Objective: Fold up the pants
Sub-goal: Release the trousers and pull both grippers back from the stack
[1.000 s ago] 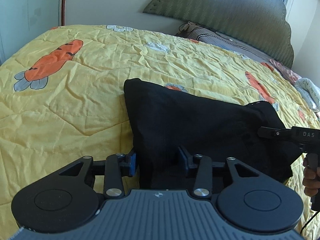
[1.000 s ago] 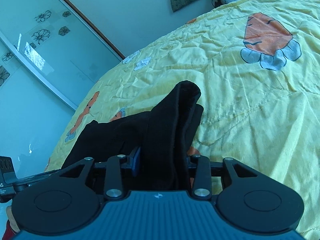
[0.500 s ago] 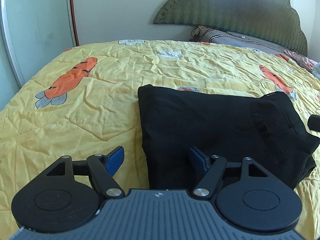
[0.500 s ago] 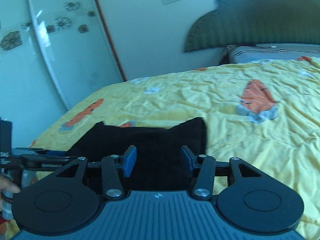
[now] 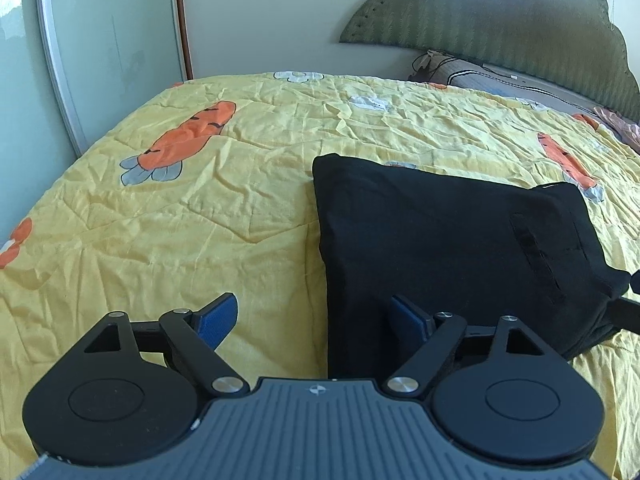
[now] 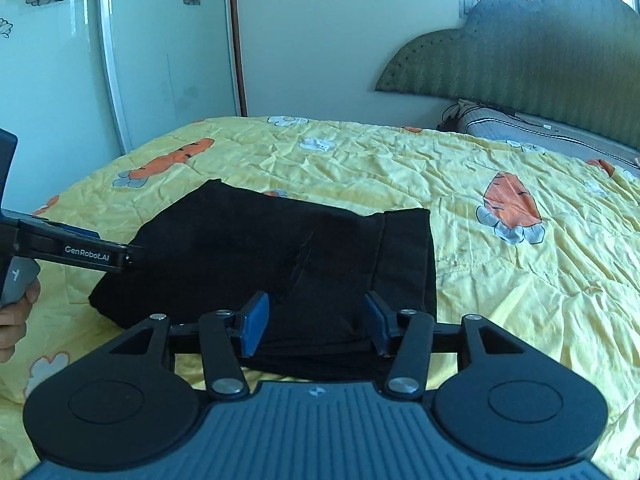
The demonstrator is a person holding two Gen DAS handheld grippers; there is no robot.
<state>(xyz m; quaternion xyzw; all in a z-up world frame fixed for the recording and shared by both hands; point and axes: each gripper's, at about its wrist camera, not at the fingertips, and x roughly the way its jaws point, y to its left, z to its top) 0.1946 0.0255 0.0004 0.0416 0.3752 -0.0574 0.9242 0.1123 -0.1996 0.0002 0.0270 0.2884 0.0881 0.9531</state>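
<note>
The black pants lie folded in a flat rectangle on the yellow carrot-print quilt. My left gripper hovers at their near left corner, jaws wide and still opening; the blue pads touch nothing, and only the fabric's edge lies below the gap. In the right wrist view the pants spread ahead of my right gripper. Its jaws are opening too, over the near edge at the waistband end, with the pads clear of the cloth. The left gripper shows at the pants' left side, held by a hand.
A green padded headboard and a pillow stand at the far right of the bed. A glass wardrobe door runs along the left. Bare quilt surrounds the pants on all sides.
Both grippers let go of the pants and drew back. The raised fold the right one held now lies flat. The right gripper rolled level, and the left jaws spread wide.
</note>
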